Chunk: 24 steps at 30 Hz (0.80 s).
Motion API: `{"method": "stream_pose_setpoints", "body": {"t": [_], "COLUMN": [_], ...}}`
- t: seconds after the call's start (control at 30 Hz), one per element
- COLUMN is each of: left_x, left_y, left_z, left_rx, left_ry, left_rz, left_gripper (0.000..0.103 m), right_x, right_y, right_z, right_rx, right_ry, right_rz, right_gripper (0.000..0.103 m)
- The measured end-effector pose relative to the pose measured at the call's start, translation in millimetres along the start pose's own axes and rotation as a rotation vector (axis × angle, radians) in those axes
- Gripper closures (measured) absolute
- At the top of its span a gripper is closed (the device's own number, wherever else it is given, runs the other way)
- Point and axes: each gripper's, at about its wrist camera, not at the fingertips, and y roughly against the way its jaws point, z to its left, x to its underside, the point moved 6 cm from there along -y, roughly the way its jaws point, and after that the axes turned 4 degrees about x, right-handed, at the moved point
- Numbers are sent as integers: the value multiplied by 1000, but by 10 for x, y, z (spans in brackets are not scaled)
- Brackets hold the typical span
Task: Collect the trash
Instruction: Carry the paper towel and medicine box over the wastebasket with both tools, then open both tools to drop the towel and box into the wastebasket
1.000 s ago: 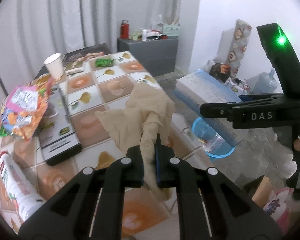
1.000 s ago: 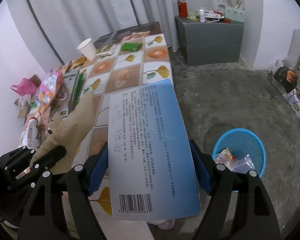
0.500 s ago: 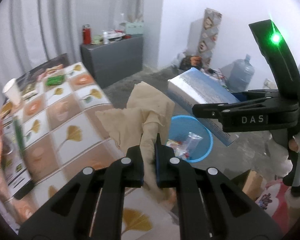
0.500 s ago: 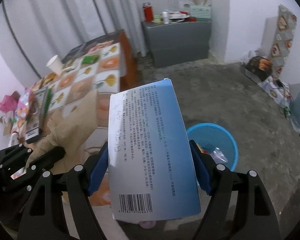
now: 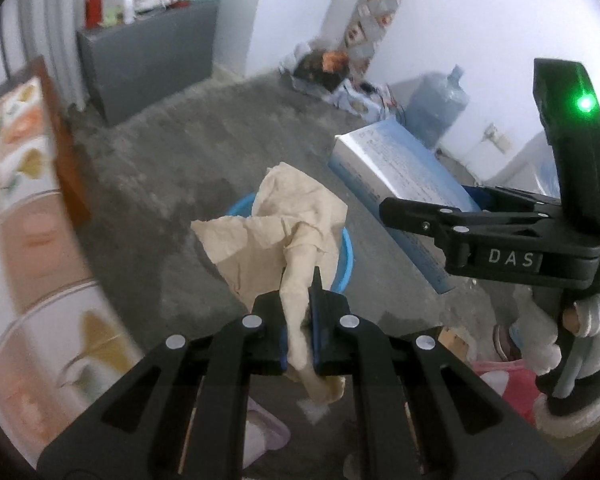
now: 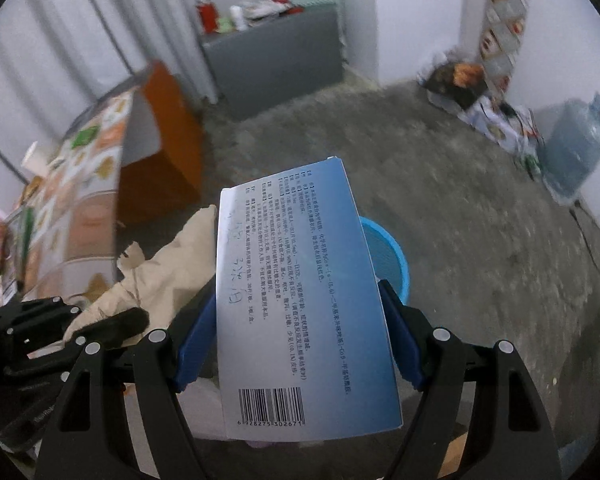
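My left gripper [image 5: 299,316] is shut on a crumpled beige paper towel [image 5: 276,236] and holds it in the air over the blue trash basket [image 5: 346,258] on the floor. My right gripper [image 6: 300,320] is shut on a blue and white box [image 6: 296,292] with printed text and a barcode. The box hangs above the same basket [image 6: 388,252], hiding most of it. In the left wrist view the box [image 5: 396,176] and right gripper [image 5: 496,240] are to the right of the towel. The towel [image 6: 168,276] also shows left of the box.
The tiled table [image 5: 16,216] with orange sides lies at the left, with clutter on it [image 6: 32,200]. A grey cabinet [image 6: 276,52] stands at the back wall. A water jug [image 6: 576,152] and boxes [image 6: 460,84] sit along the right wall. The floor is grey concrete.
Both grippers have swung right, away from the table and over the floor. The towel and the box now hang above the blue basket. Both grips are unchanged.
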Motion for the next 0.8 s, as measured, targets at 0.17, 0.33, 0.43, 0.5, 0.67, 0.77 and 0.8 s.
{"method": "stream_pose_setpoints", "body": {"t": [0.17, 0.33, 0.43, 0.5, 0.67, 0.77, 0.8], "left_x": [-76, -190, -219, -215, -226, -250, -220], "left_y": [-607, -1051, -1309, -1378, -1255, -1133, -1053], "left_z": [-28, 54, 151, 200, 295, 311, 293], "left_rx": [-3, -6, -36, -36, -18, -16, -10], "left_ry": [-1, 25, 60, 94, 141, 145, 144], "left_rz": [79, 99, 113, 117, 88, 72, 61], "left_gripper": [96, 61, 41, 41, 39, 37, 37], "right_x": [-45, -190, -176, -94, 70, 92, 85], "right_y": [-431, -856, -1191, -1368, -1428, -1300, -1228], "right_z": [-259, -371, -406, -421, -404, -430, -435], "right_rx": [7, 0, -2, 9, -31, -43, -42], "right_ry": [-58, -120, -143, -159, -198, -219, -224], "right_rz": [69, 98, 136, 165, 182, 157, 144], "right_gripper": [29, 27, 22, 22, 22, 22, 22]}}
